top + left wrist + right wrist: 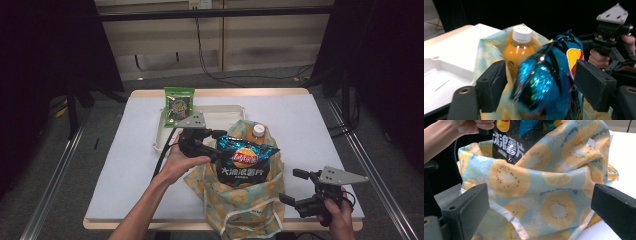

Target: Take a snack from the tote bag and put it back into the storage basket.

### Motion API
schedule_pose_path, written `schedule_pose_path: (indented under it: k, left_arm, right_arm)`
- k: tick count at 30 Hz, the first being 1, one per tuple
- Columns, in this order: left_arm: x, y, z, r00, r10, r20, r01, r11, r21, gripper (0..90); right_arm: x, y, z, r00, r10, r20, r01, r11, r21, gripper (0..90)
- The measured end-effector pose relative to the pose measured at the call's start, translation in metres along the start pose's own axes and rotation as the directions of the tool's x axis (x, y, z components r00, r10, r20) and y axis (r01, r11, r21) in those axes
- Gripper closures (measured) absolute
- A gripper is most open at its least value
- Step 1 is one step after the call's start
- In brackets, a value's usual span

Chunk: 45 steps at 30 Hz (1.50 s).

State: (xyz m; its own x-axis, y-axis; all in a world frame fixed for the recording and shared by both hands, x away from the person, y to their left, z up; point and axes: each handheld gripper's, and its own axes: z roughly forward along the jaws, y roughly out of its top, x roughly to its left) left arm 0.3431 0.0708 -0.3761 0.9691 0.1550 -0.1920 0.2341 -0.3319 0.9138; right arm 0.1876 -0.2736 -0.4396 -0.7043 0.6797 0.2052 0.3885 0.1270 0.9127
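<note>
blue foil caught the light on the chip bag (pixel 243 161), which stood upright with its lower part down inside the tote (pixel 240 200) and its top rising above the cloth rim. the tote, printed with kiwi and orange slices, sat on the white counter (pixel 300 125) near the person's edge. an orange juice bottle (pixel 256 133) with a white cap stood in the tote just behind the chip bag.

the left gripper (pixel 212 145) reached in from the left at the bag's upper corner. in the left gripper view its jaws stood apart on either side of the chip bag (pixel 549 82), the crinkled foil between them; whether the pads pressed the foil i could not tell. the bottle (pixel 519 50) showed just beyond the bag there.

the right gripper (pixel 295 187) was held off the tote's right side, near the counter's front edge, its jaws spread wide and holding nothing. in the right gripper view the tote (pixel 536 202) lay between and beyond those jaws, apart from them.

a white tray (pixel 220 112) lay on the counter behind the tote, and a green snack packet (pixel 179 104) rested at its far left corner.
</note>
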Motion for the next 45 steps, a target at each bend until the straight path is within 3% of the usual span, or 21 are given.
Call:
schedule_pose_path:
  k: [4,12,16,26,33,39,45]
  left_arm:
    - [-0.001,-0.001,0.011,0.9999,0.010,0.009,-0.010,0.9996,0.025,21.4]
    - [0.002,-0.008,0.018,0.9999,0.009,0.015,-0.010,0.9979,0.064,23.4]
    - [0.006,-0.010,0.014,0.9999,0.009,0.015,-0.010,0.9981,0.061,30.0]
    - [-0.002,-0.009,0.011,0.9951,0.027,0.095,-0.032,0.9981,0.053,60.4]
    - [-0.008,-0.006,0.006,0.9912,0.048,0.123,-0.053,0.9977,0.041,73.4]
    - [-0.013,-0.004,0.003,0.9901,0.058,0.128,-0.062,0.9977,0.026,79.7]
    - [-0.015,0.001,0.002,0.9931,0.026,0.114,-0.029,0.9993,0.025,82.0]
  right_arm:
    - [0.001,-0.001,-0.001,1.0000,-0.002,0.002,0.002,1.000,0.003,1.1]
    - [0.001,-0.002,-0.003,1.0000,0.003,0.008,-0.003,1.000,0.003,1.1]
    - [0.002,-0.002,-0.003,1.0000,-0.003,0.005,0.003,1.000,0.003,1.1]
    - [0.003,-0.002,-0.003,1.0000,-0.002,0.005,0.002,1.000,0.002,1.1]
    - [0.003,-0.002,-0.003,1.0000,-0.003,0.004,0.003,1.000,0.003,1.1]
    - [0.002,-0.002,-0.003,1.0000,0.001,0.007,-0.001,1.000,0.002,1.1]
    - [0.002,-0.002,-0.004,1.0000,0.001,0.008,-0.001,1.000,-0.002,1.1]
